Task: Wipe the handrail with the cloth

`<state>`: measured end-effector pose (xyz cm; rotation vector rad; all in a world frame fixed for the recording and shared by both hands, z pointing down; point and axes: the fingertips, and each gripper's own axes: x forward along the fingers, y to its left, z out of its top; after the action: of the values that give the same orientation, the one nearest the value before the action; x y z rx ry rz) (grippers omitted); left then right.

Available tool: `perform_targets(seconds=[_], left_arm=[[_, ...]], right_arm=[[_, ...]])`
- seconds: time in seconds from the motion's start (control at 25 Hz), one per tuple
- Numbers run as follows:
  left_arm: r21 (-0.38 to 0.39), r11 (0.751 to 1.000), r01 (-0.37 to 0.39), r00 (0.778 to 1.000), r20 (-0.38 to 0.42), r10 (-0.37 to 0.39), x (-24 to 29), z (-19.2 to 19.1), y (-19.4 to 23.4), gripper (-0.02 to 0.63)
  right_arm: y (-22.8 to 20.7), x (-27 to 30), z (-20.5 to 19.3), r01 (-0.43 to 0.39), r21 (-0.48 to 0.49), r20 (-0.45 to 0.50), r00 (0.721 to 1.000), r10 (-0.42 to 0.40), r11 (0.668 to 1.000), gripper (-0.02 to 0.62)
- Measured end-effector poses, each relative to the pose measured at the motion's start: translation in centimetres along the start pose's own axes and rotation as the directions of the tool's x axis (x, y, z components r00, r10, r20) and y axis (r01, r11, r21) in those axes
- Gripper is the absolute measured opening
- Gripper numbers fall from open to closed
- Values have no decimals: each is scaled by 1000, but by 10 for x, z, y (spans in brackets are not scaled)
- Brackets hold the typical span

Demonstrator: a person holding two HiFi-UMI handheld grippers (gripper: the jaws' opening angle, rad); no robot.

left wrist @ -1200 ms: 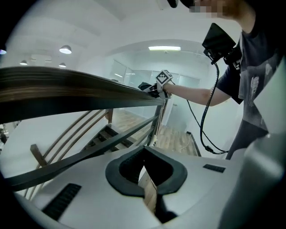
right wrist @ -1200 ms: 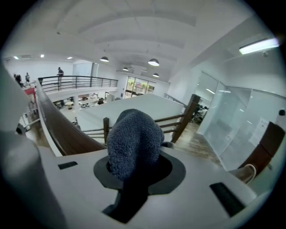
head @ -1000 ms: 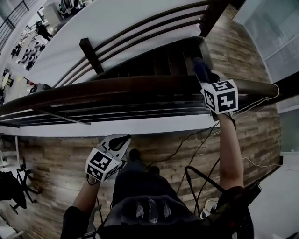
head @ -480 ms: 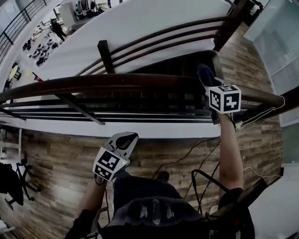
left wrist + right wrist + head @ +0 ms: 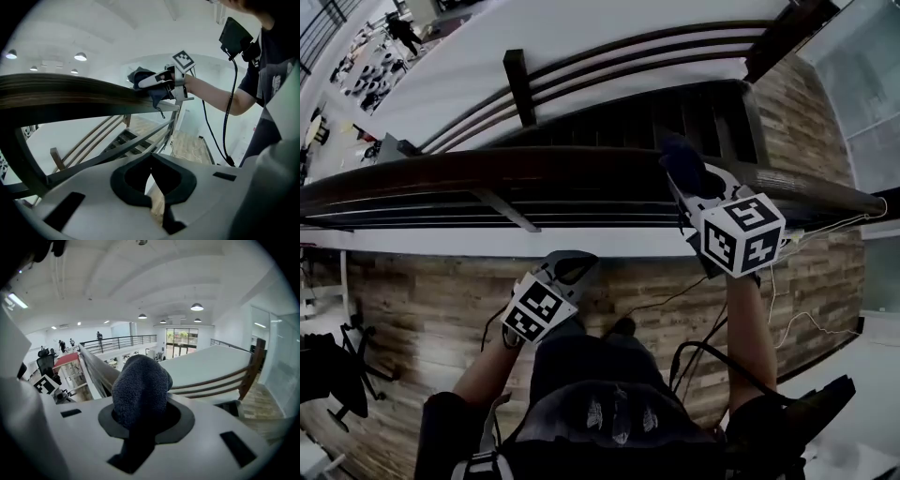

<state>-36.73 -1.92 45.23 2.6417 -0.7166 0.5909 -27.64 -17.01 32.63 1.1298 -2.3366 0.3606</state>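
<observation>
Stairwell [image 5: 675, 117] gapes upper centre; right gripper [image 5: 692, 186] pinches dark cloth [image 5: 678, 161] against wooden handrail [image 5: 516, 171]; left gripper [image 5: 575, 266] idles, jaws together, empty. A snag and the cloth could drop downstairs.

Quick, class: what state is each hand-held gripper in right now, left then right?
Left hand-held gripper: closed, holding nothing.
Right hand-held gripper: closed on the dark cloth, which is pressed to the handrail.

Cloth [image 5: 680, 161] farther left along handrail [image 5: 487, 169]
</observation>
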Motion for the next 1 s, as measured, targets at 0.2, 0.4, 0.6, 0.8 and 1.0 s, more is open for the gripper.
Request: perform_targets(seconds=[0.2, 0.4, 0.6, 0.8, 1.0], left_arm=[[-61, 996, -59, 998, 14, 60, -30, -15, 20, 6], [-99, 989, -110, 993, 23, 113, -61, -37, 22, 6], [-90, 984, -156, 987, 23, 159, -82, -47, 28, 6], [-153, 964, -217, 972, 58, 228, -110, -57, 46, 6], [-261, 933, -248, 963, 37, 266, -130, -94, 49, 6]], right_arm=[[92, 44, 20, -100, -131, -40, 995, 96, 986, 80], [155, 81, 35, -199, -179, -90, 979, 185, 964, 80], [201, 113, 51, -252, -241, -126, 966, 227, 937, 80], [260, 127, 68, -375, -327, -113, 927, 358, 868, 80], [299, 119, -13, -540, -247, -156, 842, 517, 805, 80]])
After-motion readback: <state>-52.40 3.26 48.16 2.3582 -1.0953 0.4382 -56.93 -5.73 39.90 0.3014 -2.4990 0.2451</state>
